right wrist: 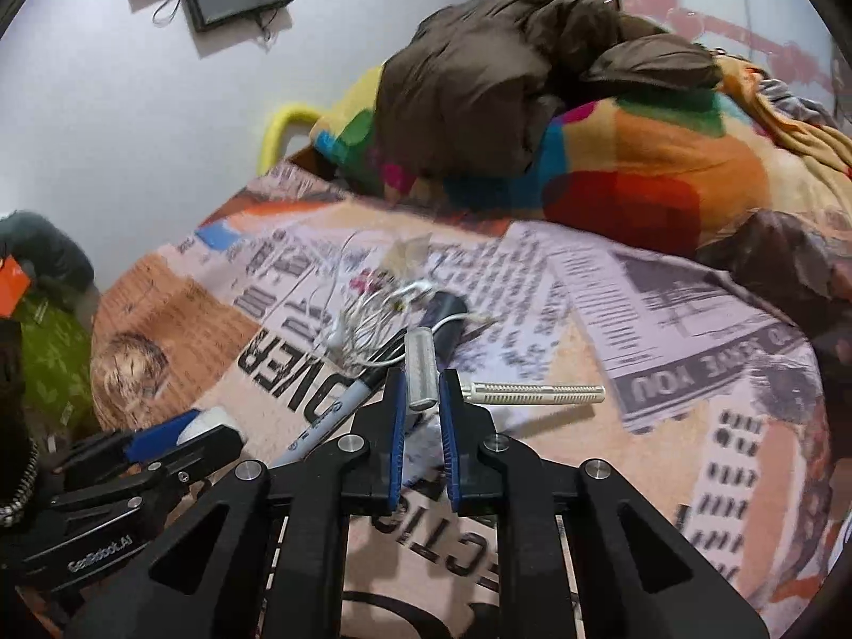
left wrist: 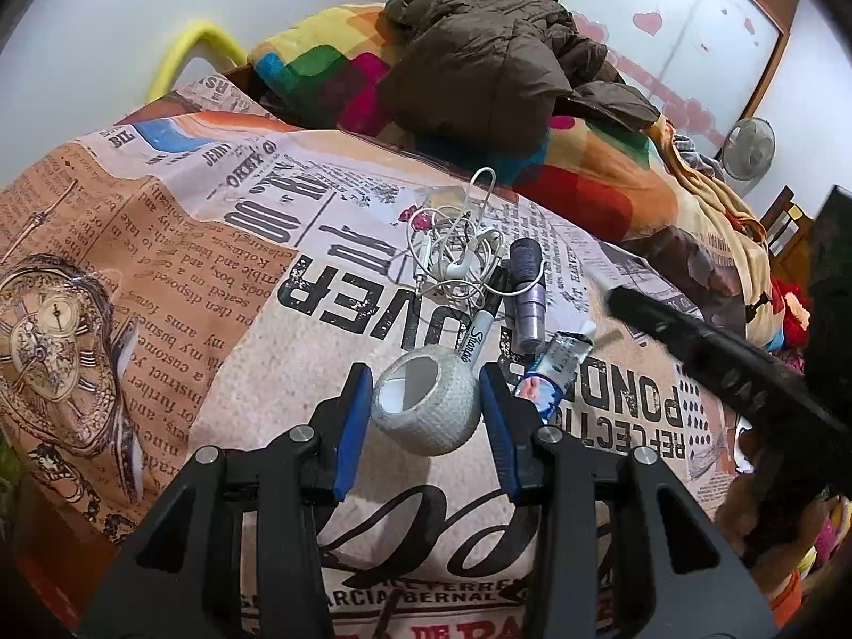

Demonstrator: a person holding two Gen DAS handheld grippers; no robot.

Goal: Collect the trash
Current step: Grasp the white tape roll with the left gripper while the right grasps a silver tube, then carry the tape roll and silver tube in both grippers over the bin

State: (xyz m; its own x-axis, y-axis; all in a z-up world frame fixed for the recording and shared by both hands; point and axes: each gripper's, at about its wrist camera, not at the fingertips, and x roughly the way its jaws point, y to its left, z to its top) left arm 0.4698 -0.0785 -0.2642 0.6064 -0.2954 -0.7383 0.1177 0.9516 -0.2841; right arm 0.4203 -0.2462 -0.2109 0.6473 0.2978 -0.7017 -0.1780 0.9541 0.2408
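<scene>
On a newspaper-print bedspread (left wrist: 175, 266) lie small items. My left gripper (left wrist: 423, 373) is shut on a grey-white bandage roll (left wrist: 423, 404), its blue pads touching both sides. Beyond it lie a Sharpie marker (left wrist: 479, 330), tangled white earphones (left wrist: 458, 261), a purple glitter tube (left wrist: 527, 309) and a small squeezed tube (left wrist: 554, 367). My right gripper (right wrist: 420, 378) is shut on a small silver cylinder (right wrist: 420, 367), lifted above the bedspread (right wrist: 692, 426). The marker (right wrist: 330, 415) and earphones (right wrist: 373, 319) lie to its left, a white comb-like stick (right wrist: 532, 394) to its right.
A rainbow blanket (left wrist: 586, 181) with a brown jacket (left wrist: 479, 69) is piled at the back of the bed. A yellow chair back (left wrist: 186, 53) stands by the wall. A fan (left wrist: 748, 149) stands far right. The left gripper shows in the right wrist view (right wrist: 160, 442).
</scene>
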